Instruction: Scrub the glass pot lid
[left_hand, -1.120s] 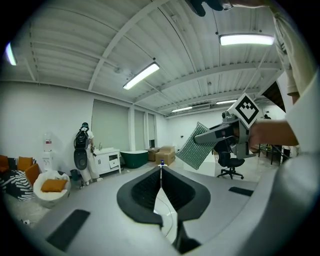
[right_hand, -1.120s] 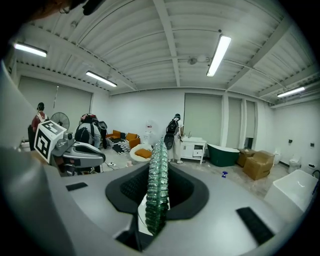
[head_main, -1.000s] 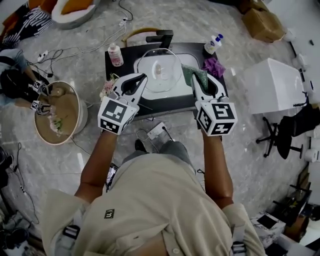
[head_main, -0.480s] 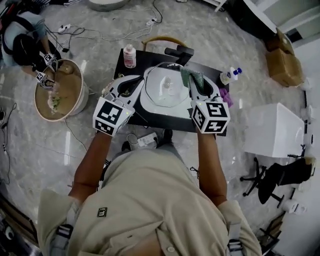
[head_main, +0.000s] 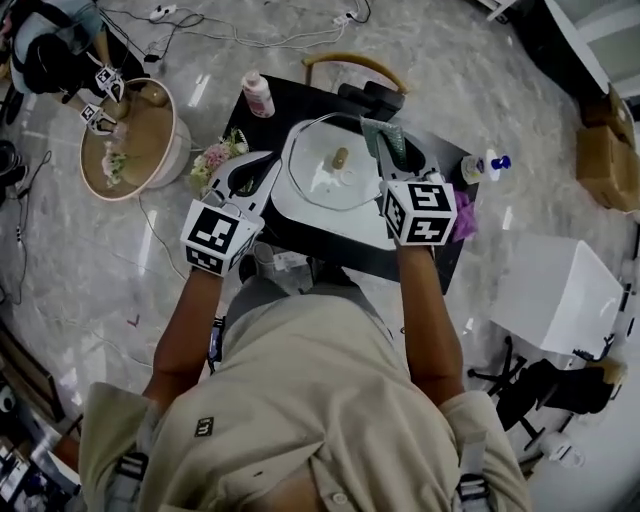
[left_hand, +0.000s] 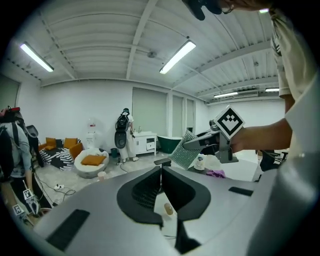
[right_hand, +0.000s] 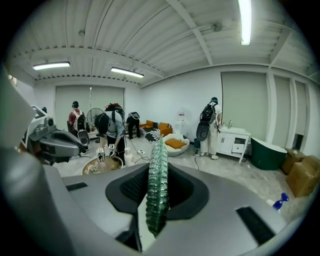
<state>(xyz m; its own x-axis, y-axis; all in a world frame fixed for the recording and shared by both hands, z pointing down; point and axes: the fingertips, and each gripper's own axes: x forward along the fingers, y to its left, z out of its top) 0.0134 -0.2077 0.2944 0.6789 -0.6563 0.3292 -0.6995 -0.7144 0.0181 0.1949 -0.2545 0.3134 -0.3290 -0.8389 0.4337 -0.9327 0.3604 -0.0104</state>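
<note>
The glass pot lid (head_main: 320, 180), clear with a small brown knob (head_main: 340, 158), is held over the white sink basin (head_main: 375, 225). My left gripper (head_main: 272, 170) is shut on the lid's left rim; in the left gripper view the thin glass edge (left_hand: 160, 176) runs between the jaws, with the knob (left_hand: 169, 210) below. My right gripper (head_main: 386, 150) is shut on a green scrub sponge (head_main: 384, 134) at the lid's far right rim. The sponge (right_hand: 157, 185) stands upright between the right jaws. The right gripper (left_hand: 189, 148) and sponge (left_hand: 184, 156) also show ahead in the left gripper view.
A black counter (head_main: 300, 110) carries the basin, a black faucet (head_main: 368, 96), a pink soap bottle (head_main: 258, 95), a blue-capped bottle (head_main: 486, 166) and a purple cloth (head_main: 464, 218). A round wooden tub (head_main: 135, 140) and flowers (head_main: 215, 156) stand to the left. A white box (head_main: 560, 295) is at the right.
The head view has swung, so the counter sits higher and turned. Both grippers keep their hold. The sponge has come in from beside the lid to its far right rim.
</note>
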